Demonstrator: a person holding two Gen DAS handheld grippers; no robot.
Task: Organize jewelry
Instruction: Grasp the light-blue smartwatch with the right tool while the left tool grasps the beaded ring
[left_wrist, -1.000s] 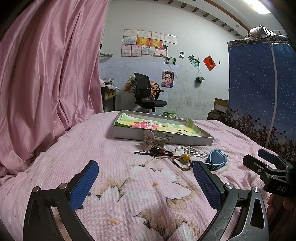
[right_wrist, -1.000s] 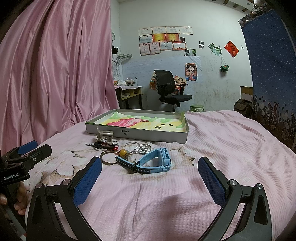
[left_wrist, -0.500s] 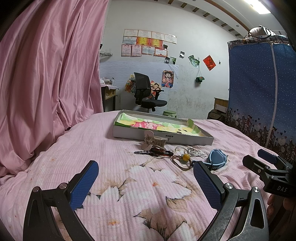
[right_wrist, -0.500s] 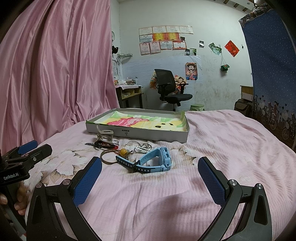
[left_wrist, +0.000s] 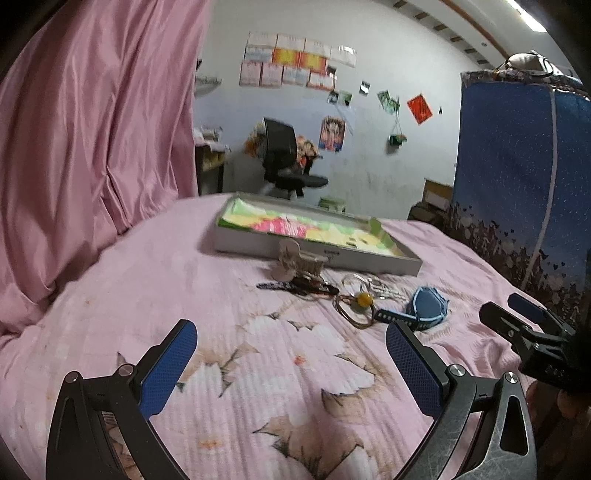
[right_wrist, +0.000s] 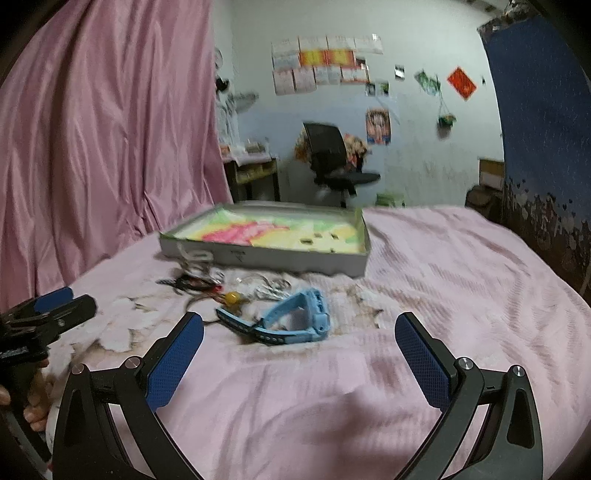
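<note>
Left wrist view: the left gripper (left_wrist: 291, 363) hangs low over the bed (left_wrist: 229, 354), its blue pads spread wide with only the flowered cover between them; it has hold of nothing. Ahead of it, the jewelry lies in a loose cluster on the cover. A blue watch (left_wrist: 424, 308) sits at the right of the cluster, just beyond the right-hand pad. Touching its strap is a thin bangle (left_wrist: 349, 314) carrying a yellow bead (left_wrist: 364, 299). Behind these lie silver rings (left_wrist: 365, 284) and a dark hair clip (left_wrist: 295, 287). A beige claw clip (left_wrist: 299, 260) stands against the front wall of a shallow grey tray (left_wrist: 332, 256), which has a bright green, pink and yellow lining. Some of the tray's contents are too blurred to identify. The right gripper (left_wrist: 524, 317) enters at the right edge, near the watch but apart from it.

Right wrist view: the right gripper (right_wrist: 299, 356) is likewise fully spread and empty, low over the cover. The watch (right_wrist: 291, 319) lies just ahead, between the lines of its two pads, untouched. The bead (right_wrist: 233, 296) and bangle are left of the strap; the tray (right_wrist: 266, 254) is beyond. The left gripper (right_wrist: 55, 306) shows at the left edge, with fingers (right_wrist: 35, 410) of a hand on its handle. Both frames are motion-blurred.

A pink curtain (left_wrist: 92, 147) hangs to the left of the bed; an office chair (left_wrist: 288, 162) stands by the far wall.
</note>
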